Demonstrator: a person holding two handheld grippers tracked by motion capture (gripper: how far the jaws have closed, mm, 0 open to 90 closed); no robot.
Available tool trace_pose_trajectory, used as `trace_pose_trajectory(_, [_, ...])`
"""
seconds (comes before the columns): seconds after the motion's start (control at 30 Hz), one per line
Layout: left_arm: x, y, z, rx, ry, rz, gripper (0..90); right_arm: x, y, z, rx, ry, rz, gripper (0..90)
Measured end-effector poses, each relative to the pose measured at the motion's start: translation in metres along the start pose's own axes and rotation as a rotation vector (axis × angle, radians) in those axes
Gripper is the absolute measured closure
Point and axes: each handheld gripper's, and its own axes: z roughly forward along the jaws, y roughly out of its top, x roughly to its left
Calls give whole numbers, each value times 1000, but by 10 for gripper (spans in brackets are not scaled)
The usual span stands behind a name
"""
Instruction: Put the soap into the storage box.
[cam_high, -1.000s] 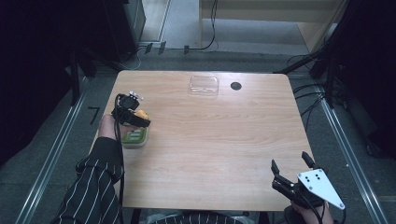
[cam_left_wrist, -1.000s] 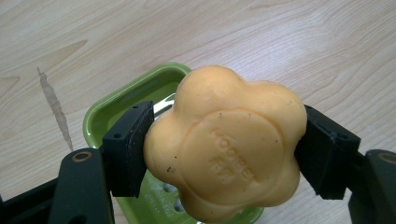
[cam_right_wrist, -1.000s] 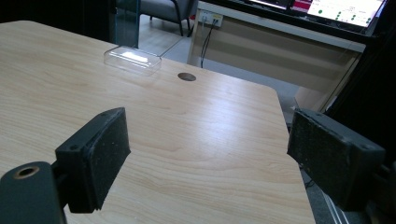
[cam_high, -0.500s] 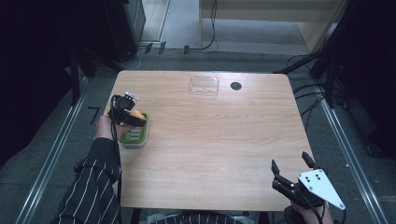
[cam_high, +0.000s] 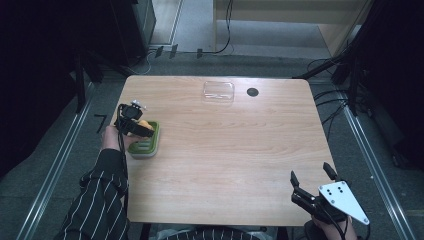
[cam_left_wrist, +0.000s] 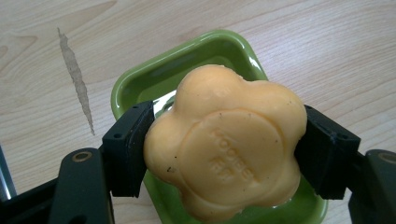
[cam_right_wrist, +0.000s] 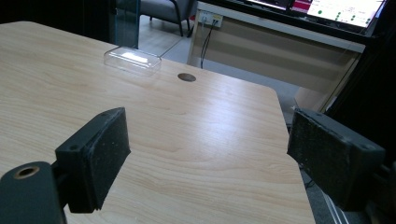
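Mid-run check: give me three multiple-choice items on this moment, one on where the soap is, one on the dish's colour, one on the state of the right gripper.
1. Where is the orange soap?
A. Lying flat on the table by the clear lid
B. Clamped in the left gripper above the dish
C. In the right gripper

2. What colour is the soap dish?
A. Green
B. White
C. Blue

3. How do the jaws of the right gripper stand?
A. Shut on the clear lid
B. Shut on nothing
C. Open, with nothing between them

Right letters: B, both black pads press the soap's sides over the dish in the left gripper view; A, the dish rim shows bright green; C, the right gripper view shows bare wooden table in the wide gap, with the clear lid far off.
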Motion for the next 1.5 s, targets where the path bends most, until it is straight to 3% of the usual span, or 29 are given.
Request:
trace_pose_trajectory(0.9, [-3,-1,16,51,32,1,280,0,0,0,0,1,-2,133])
trace_pose_trajectory(1.5, [0,-2,18,51,12,-14,276,0,0,0,0,-1,0,133])
